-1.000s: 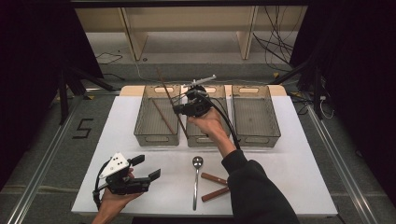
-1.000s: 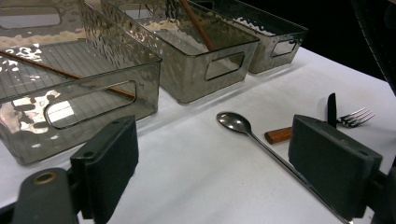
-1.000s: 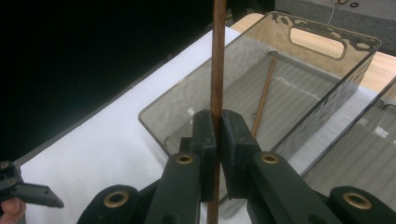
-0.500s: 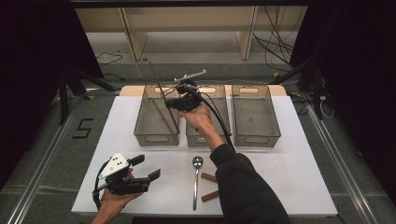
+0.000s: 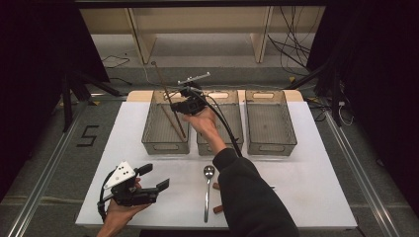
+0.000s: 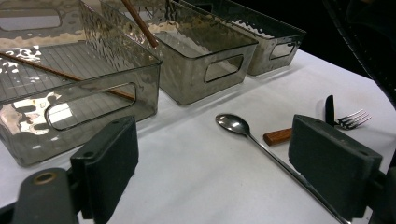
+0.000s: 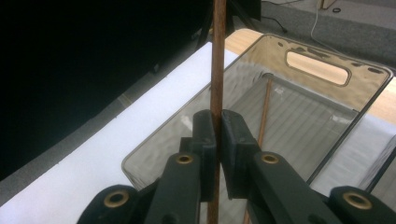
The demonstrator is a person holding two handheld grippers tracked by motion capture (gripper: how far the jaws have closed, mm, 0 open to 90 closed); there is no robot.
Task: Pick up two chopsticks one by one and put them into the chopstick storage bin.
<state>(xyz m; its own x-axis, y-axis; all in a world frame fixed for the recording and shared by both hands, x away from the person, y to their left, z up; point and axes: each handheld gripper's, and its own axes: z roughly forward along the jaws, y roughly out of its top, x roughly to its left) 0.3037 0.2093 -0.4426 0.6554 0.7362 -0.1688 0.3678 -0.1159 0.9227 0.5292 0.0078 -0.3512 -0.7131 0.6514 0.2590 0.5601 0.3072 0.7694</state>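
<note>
- High view: we hold the right gripper [image 5: 184, 102] over the left of three smoked clear plastic bins [image 5: 150, 143] at the far side of the white counter [image 5: 316, 182]. Its jaws are clenched on a long thin brown wooden chopstick [image 5: 165, 91], which slants up and away past the jaw tips and down into that bin below them. We judge the stick is kept steep so its low end drops inside the walls. The left gripper [image 5: 148, 185] rests in the hand at the near edge, jaws released and holding nothing. A long-handled steel spoon [image 5: 207, 190] lies well off to their right.
- Left gripper view: between the spread jaws [image 6: 229, 172] we see the spoon run towards the right jaw, and beyond it a wood-handled fork [image 6: 350, 120]. A second chopstick [image 6: 56, 73] lies flat in the bin ahead of the left jaw, clearer here than from above.
- Right gripper view: here the grip itself shows. Both pads [image 7: 204, 135] pinch the chopstick mid-shaft, upright between them, and the bin mouth lies open straight beyond the tips.
</note>
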